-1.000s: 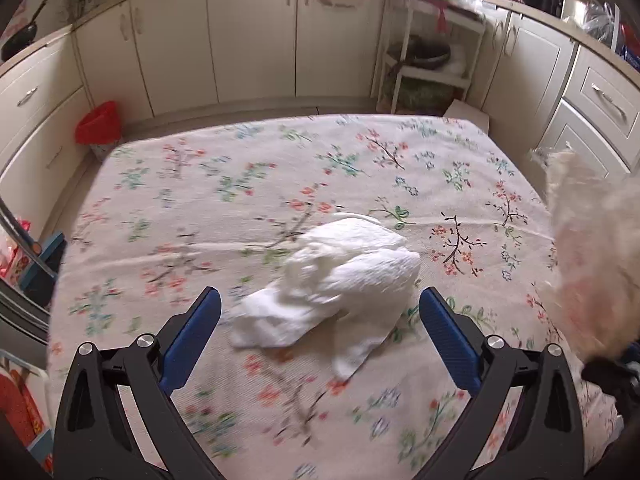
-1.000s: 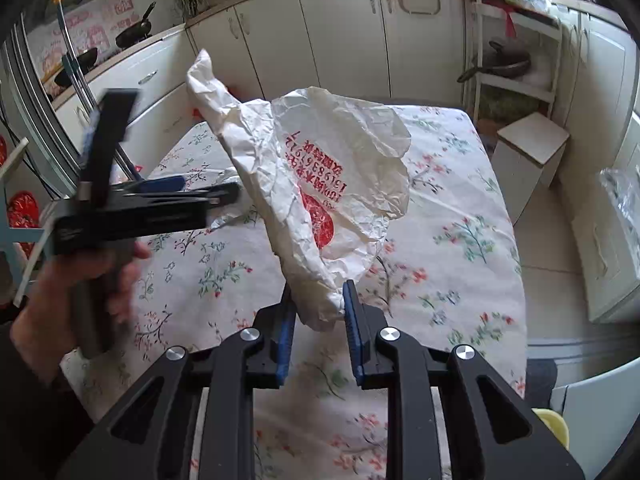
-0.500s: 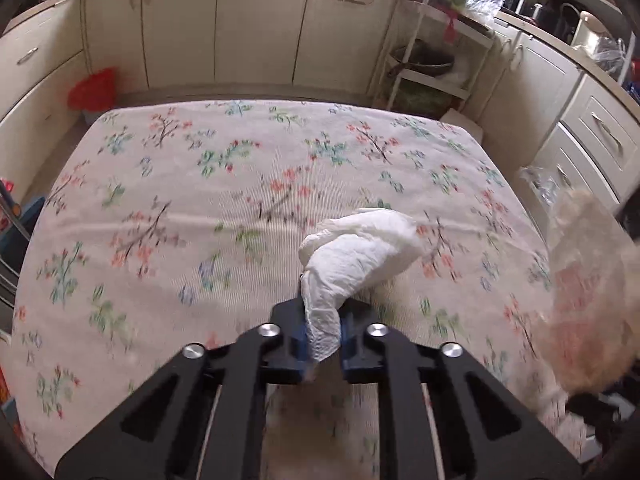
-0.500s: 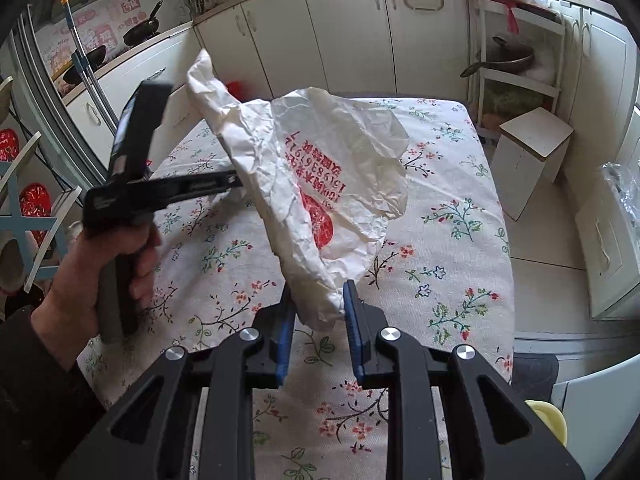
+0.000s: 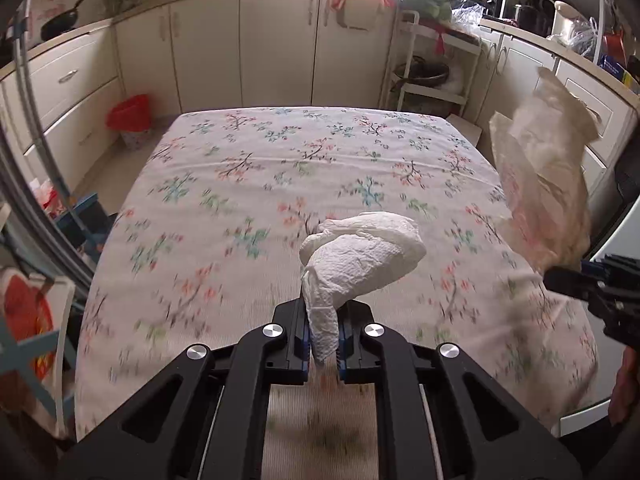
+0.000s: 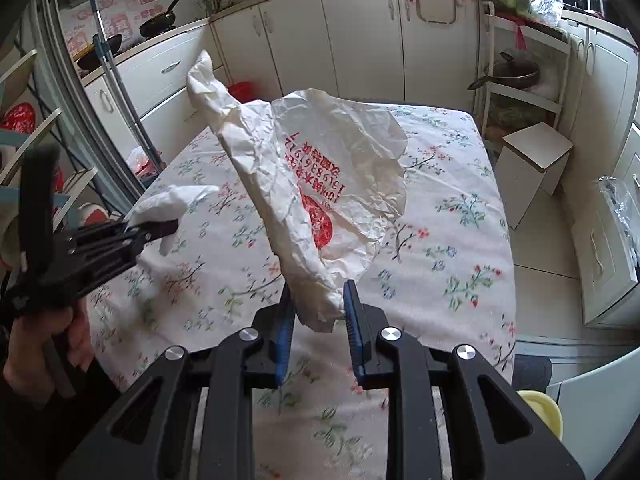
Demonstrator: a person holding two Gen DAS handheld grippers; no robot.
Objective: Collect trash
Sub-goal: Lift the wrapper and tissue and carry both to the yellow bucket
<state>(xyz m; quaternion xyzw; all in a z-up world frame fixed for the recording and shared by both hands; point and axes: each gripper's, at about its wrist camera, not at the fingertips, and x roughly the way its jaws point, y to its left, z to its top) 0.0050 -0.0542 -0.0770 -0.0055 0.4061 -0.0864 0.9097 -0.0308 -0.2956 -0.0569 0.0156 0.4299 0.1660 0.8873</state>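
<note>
While the left gripper (image 5: 322, 340) has its jaws pinching the tail of a crumpled tissue (image 5: 362, 254), the wad itself sticks up just ahead of the jaws, lifted clear of the floral surface (image 5: 240, 184). Over on the right gripper (image 6: 318, 316), the jaws are clamped on the bottom of a crinkly white bag (image 6: 316, 184) with red print, which rises up and forward from them. Left gripper sits off to the left of the bag, apart from it.

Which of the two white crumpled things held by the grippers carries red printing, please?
The plastic bag in the right gripper: red characters and a red round mark. The paper towel in the left gripper is plain white.
</note>
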